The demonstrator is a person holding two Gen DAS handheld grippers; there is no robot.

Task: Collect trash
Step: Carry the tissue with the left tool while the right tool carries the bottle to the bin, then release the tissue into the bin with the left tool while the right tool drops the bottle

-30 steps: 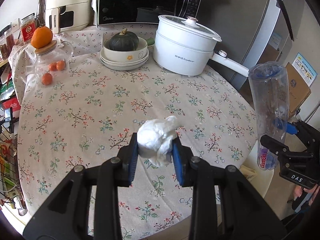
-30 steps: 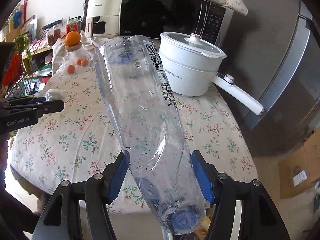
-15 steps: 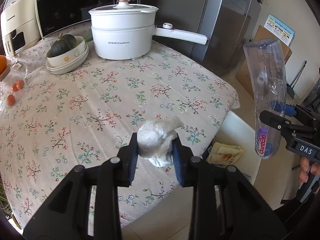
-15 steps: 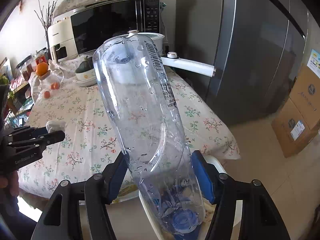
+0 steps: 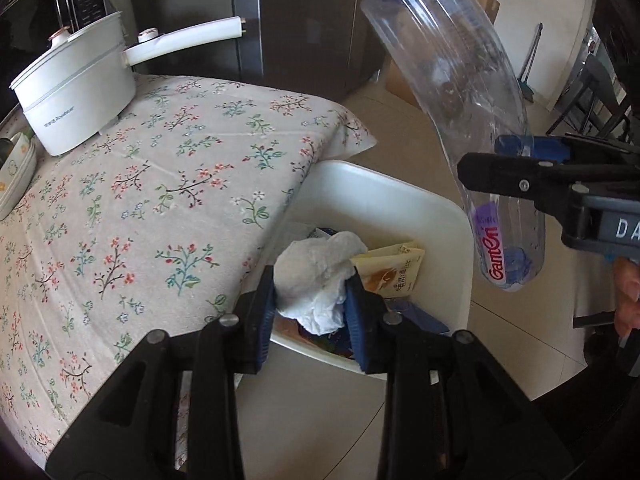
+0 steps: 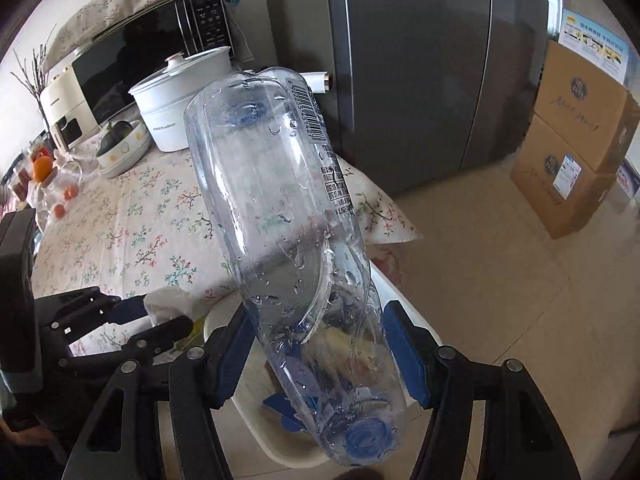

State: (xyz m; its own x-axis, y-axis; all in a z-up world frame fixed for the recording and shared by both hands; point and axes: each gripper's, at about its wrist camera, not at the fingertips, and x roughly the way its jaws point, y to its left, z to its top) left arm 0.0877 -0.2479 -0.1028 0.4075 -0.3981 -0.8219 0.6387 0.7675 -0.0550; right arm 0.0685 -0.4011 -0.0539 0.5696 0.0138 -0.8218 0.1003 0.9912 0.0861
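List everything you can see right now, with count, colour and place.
Crumpled paper tissue: one, white, between left gripper pads, over the bin.
Clear plastic bottle: one, blue cap down, in right gripper.
Plastic bin: one, white, on the floor beside the table, wrappers inside.
Electric pot: one, white, on the floral tablecloth.
Microwave: one, black, behind the pot.
Cardboard boxes: two, brown, stacked on the floor.
Left gripper: black, blue pads.
Right gripper: black, blue pads.

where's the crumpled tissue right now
In the left wrist view, the crumpled tissue sits pinched between the left gripper fingers, above the white bin beside the table.
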